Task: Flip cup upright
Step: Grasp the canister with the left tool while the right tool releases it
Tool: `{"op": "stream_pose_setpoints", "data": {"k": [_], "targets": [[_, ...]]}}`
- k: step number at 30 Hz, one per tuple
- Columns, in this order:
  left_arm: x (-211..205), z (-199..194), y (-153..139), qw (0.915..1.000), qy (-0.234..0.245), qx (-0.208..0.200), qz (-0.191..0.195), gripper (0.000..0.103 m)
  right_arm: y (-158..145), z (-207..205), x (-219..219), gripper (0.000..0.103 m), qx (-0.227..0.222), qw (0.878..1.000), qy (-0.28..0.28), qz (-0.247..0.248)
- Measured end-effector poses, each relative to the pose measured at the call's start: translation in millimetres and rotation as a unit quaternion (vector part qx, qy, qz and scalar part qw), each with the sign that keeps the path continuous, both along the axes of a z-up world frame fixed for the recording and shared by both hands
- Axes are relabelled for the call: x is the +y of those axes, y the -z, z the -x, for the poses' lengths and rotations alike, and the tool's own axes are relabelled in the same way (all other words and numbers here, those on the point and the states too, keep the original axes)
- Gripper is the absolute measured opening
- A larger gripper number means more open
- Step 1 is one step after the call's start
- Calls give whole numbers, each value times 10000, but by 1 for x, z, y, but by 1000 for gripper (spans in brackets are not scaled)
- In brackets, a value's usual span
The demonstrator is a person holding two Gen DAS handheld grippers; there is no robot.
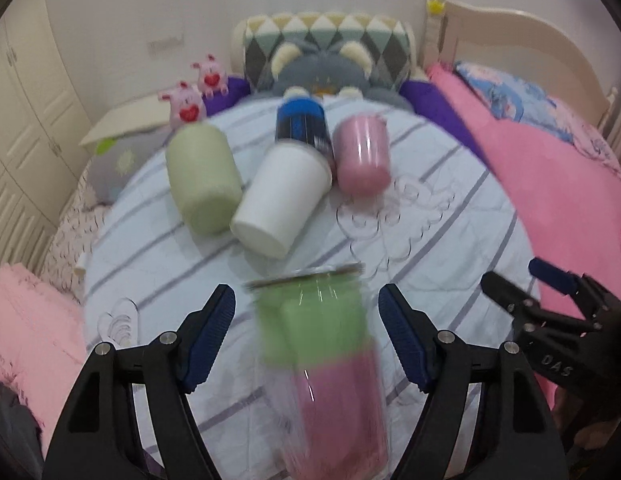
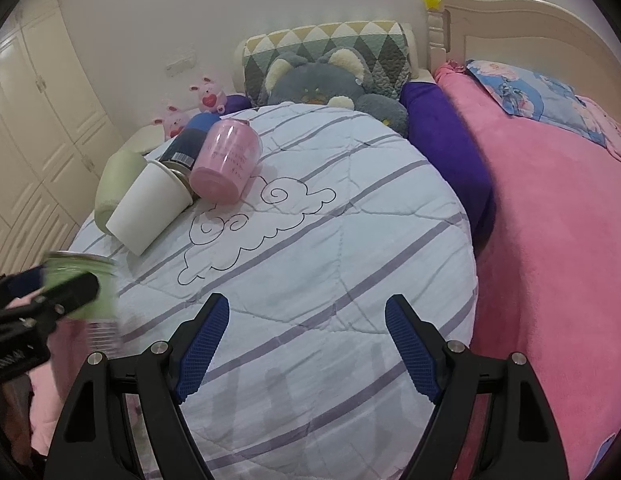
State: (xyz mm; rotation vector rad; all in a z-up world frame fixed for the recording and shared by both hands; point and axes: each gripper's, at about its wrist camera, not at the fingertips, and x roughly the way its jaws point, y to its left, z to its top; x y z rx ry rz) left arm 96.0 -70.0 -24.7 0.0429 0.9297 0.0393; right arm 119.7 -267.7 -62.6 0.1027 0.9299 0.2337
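A clear cup with green and pink inside lies between my left gripper's open fingers, blurred by motion; its lidded end points away from me. The pads do not touch it. It also shows in the right wrist view at the left edge, behind the left gripper. On the striped quilt lie a white cup, a green cup, a pink cup and a dark blue can, all on their sides. My right gripper is open and empty over the quilt.
A grey plush toy and a patterned cushion sit at the headboard end. Two pink plush pigs sit at the back left. A pink blanket and purple cloth lie on the right. A wardrobe stands left.
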Motion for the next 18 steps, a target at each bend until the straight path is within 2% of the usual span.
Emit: {"op": "stream_pose_setpoints", "data": {"k": [2, 4, 8, 10, 11, 13, 18], "targets": [[-2, 3, -7, 9997, 60, -218, -113, 76, -2, 2, 0, 82, -26, 10000, 18, 22], [-2, 2, -5, 9997, 86, -192, -99, 76, -4, 3, 0, 82, -45, 10000, 29, 16], [4, -5, 13, 9996, 9, 277, 46, 78, -6, 6, 2, 82, -82, 9999, 20, 65], [10, -9, 22, 9980, -92, 538, 321, 88, -5, 7, 3, 82, -68, 9999, 23, 93], [11, -11, 27, 9963, -163, 688, 487, 96, -4, 6, 2, 82, -49, 9999, 34, 97], [12, -19, 34, 9930, -223, 904, 725, 97, -2, 3, 2, 82, 19, 10000, 23, 67], [10, -47, 48, 9846, -543, 1443, 823, 97, -3, -6, -1, 82, -14, 10000, 0, -31]]}}
